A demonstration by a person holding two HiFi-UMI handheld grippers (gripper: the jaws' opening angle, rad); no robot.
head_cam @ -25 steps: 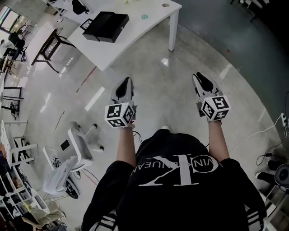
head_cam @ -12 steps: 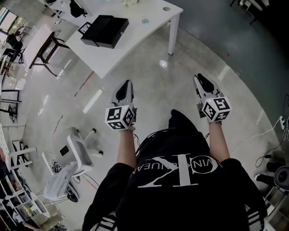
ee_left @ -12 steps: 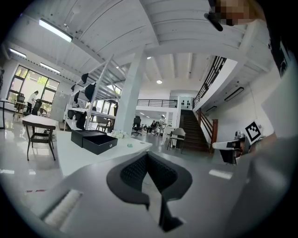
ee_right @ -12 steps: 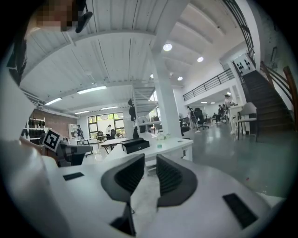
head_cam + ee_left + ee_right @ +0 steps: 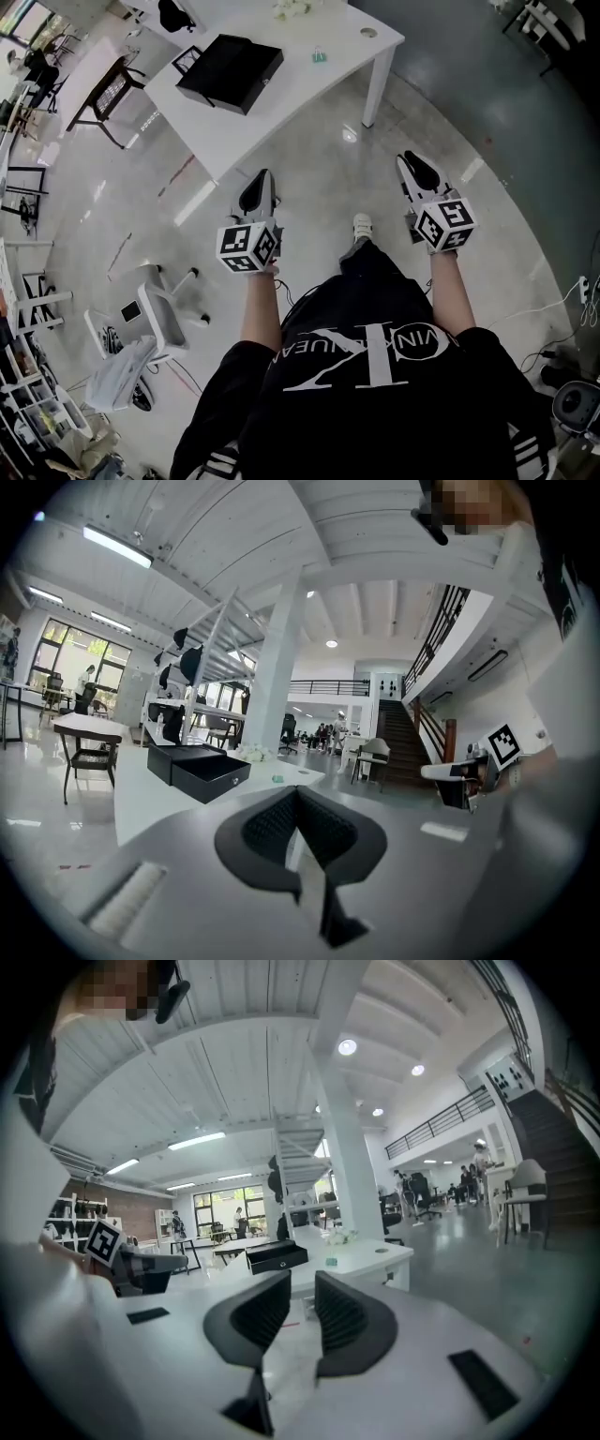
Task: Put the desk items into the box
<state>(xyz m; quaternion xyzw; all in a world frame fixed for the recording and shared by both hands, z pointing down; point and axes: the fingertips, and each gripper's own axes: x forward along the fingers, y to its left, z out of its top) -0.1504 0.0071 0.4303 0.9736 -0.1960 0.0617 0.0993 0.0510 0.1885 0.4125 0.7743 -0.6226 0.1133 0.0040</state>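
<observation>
A black open box (image 5: 230, 73) lies on the white desk (image 5: 234, 127) ahead of me, with a small green item (image 5: 320, 56) and a white crumpled thing (image 5: 298, 7) beyond it. Both grippers hang in the air over the floor, short of the desk. My left gripper (image 5: 261, 178) is shut, its pads meeting with nothing between them (image 5: 297, 794). My right gripper (image 5: 412, 167) is empty and stands open by a narrow gap (image 5: 302, 1283). The left gripper view shows the box (image 5: 199, 766) and green item (image 5: 277, 779). They also appear in the right gripper view, box (image 5: 277, 1256) and green item (image 5: 330, 1262).
The desk's near leg (image 5: 377, 86) stands on the glossy floor to my front right. A white office chair (image 5: 159, 314) sits at my left, a dark side table (image 5: 103, 94) farther left. Cables (image 5: 562, 272) trail on the floor at the right. My foot (image 5: 361, 225) steps forward.
I have walked toward the desk: it and the black box sit lower and nearer in the head view. Both grippers keep their pose in front of me.
</observation>
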